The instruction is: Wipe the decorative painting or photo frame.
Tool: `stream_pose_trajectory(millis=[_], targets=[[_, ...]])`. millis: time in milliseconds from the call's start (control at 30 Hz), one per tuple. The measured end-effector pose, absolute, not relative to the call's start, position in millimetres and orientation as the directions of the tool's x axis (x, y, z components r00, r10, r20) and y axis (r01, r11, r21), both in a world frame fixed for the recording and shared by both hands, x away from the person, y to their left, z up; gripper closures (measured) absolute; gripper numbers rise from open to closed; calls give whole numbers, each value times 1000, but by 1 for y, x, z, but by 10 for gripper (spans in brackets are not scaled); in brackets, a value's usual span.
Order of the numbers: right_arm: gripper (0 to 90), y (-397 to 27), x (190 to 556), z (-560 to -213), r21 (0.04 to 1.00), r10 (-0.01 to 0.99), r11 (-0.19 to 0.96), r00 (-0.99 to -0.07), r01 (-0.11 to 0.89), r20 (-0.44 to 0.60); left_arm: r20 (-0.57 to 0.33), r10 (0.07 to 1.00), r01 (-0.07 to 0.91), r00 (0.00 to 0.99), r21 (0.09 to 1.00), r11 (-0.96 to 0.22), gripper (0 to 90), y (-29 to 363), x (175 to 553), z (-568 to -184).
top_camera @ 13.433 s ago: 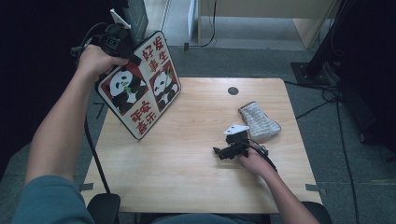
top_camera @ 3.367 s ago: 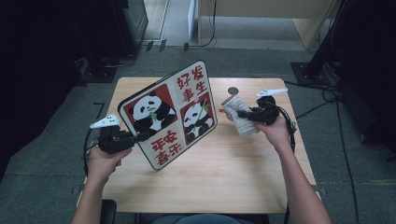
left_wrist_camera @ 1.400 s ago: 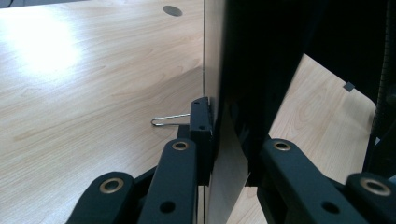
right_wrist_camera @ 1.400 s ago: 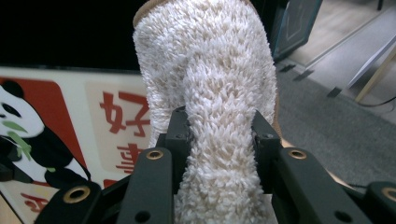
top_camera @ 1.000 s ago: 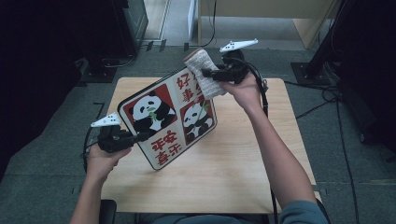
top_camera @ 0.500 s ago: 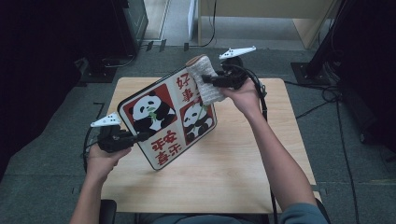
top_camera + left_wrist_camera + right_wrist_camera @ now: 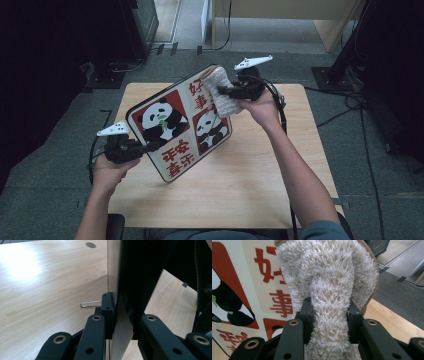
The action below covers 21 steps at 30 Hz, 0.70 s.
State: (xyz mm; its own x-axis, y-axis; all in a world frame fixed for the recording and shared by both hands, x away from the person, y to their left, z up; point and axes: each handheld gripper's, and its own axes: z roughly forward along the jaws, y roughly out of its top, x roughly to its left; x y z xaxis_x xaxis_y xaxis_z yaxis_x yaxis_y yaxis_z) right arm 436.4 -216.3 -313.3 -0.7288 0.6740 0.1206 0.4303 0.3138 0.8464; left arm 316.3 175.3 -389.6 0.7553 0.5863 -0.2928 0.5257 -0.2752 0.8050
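The left hand-held gripper stays clamped on the lower edge of the panda board, propped tilted on the table. The right hand-held gripper, pinching the fluffy cloth, has brought it down from above the board's top corner onto that corner.

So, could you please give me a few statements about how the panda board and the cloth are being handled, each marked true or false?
1. The left hand-held gripper is clamped on the edge of the panda board. True.
2. The fluffy cloth lies flat on the table. False: the right hand-held gripper pinches it and holds it against the board's upper corner.
3. The board lies flat on the table. False: it is held tilted, its printed face turned up toward the high view.
4. The board shows two pandas and red characters. True.
5. A metal paper clip lies on the table beside the board. True.
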Motion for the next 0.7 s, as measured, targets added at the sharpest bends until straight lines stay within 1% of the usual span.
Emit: stream_pose_trajectory(millis=[167,400,700], targets=[[676,-218,435,-317,844,671,320,-732,431,119,-295,584,526,756,805,-275,810,176,316,-390],[676,-219,434,-325,850,672,300,-729,433,134,-296,585,530,755,801,-278,811,175,317,-389],[676,-221,432,-329,847,665,313,-736,430,127,-299,581,530,757,801,-278,811,176,317,-389]])
